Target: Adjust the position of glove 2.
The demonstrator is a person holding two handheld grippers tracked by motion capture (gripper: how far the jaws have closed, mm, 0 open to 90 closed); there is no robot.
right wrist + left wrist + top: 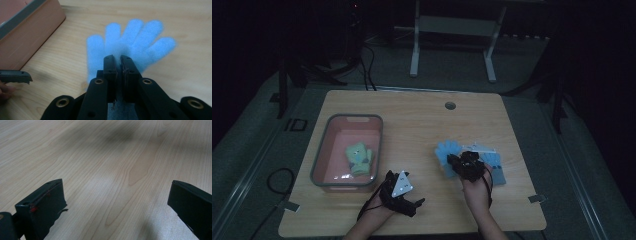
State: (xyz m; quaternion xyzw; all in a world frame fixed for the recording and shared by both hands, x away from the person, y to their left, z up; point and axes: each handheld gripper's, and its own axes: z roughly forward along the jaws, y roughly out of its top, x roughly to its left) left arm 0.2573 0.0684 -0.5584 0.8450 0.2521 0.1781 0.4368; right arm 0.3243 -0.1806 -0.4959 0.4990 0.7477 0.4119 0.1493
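The room around the table lay dark, with grey floor, loose cables and a pale metal stand behind. The wooden table was light, its grain plain, with a round hole near the far edge. A pink bin with a grey rim stood on its left half, holding a green glove. On the right half lay a blue glove, flat, fingers spread. The right gripper had its jaws pressed together, pinching that glove's cuff. The left gripper rested near the front edge, jaws wide apart and empty above bare wood.
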